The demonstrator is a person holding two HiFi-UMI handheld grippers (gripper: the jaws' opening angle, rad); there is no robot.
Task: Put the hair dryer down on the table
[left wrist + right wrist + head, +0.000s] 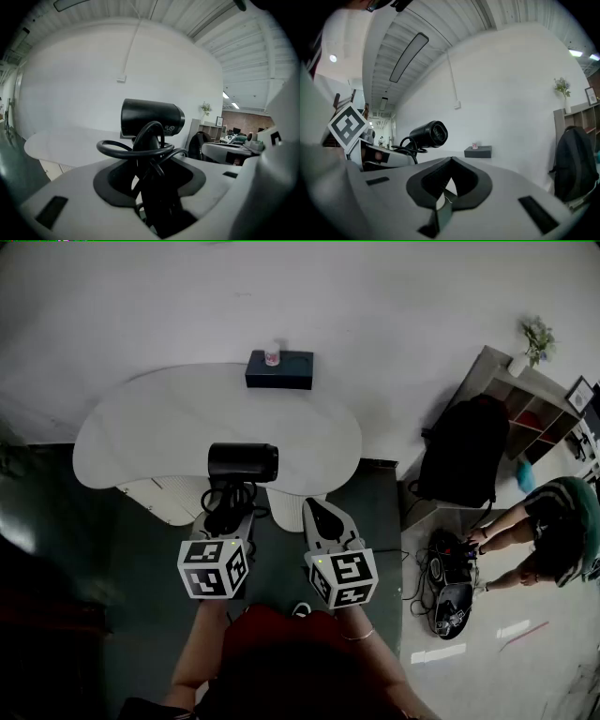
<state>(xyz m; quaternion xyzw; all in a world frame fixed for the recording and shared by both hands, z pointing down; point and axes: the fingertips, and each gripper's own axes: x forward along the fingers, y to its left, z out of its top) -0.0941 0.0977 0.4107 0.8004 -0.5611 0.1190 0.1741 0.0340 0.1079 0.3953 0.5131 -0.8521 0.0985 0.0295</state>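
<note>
A black hair dryer [243,462] stands upright in my left gripper [230,514], its barrel level over the near edge of the white table [150,423]. In the left gripper view the jaws are closed on the dryer's handle [149,154], which has the black cord looped around it, and the barrel [151,117] sits above them. My right gripper [320,513] hangs beside it to the right, shut with nothing in it, its tips meeting [450,158]. From the right gripper view the hair dryer [429,133] shows to the left, above the left gripper's body.
A dark box [279,370] with a small pink-and-white item on top sits at the table's far edge. To the right are a black backpack [464,454], a shelf unit [536,401], a crouching person [553,532] and cables and gear on the floor [450,589].
</note>
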